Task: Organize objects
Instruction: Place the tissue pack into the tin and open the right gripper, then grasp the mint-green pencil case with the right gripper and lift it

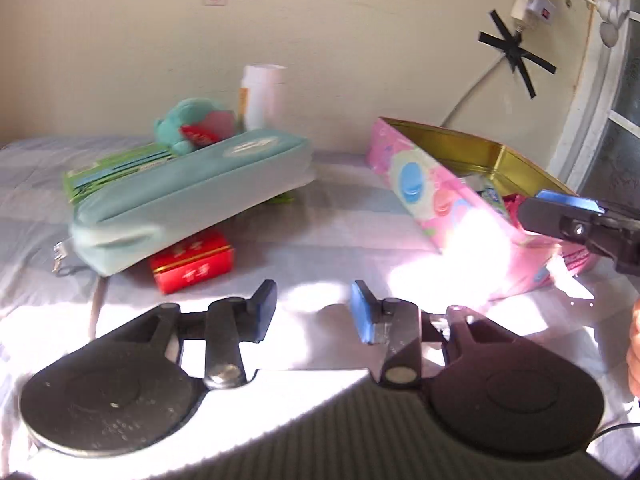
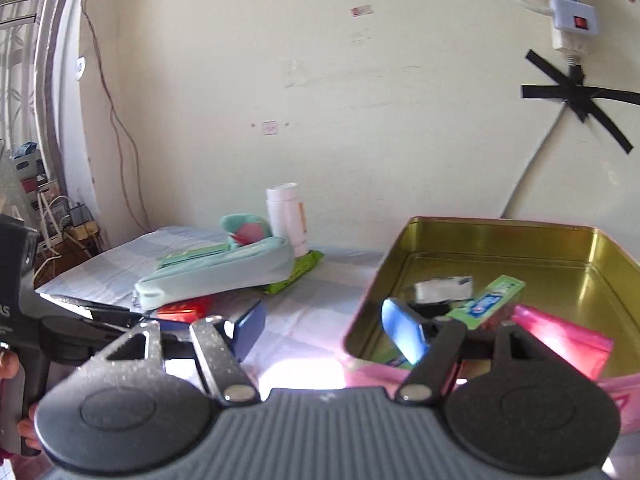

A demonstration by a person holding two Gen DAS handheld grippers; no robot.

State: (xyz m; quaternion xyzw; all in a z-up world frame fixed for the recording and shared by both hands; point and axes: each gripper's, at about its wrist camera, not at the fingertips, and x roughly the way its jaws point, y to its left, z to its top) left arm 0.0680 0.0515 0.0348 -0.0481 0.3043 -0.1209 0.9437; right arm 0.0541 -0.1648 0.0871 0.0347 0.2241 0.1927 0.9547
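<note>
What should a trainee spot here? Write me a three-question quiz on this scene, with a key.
1. True or false: the toothpaste box lies inside the pink tin.
2. The teal pencil case partly covers which item? A. red box B. plate C. book
3. Fill in: standing upright against the wall, behind the plush toy, is a white ____.
Key: 1 true; 2 A; 3 bottle.
</note>
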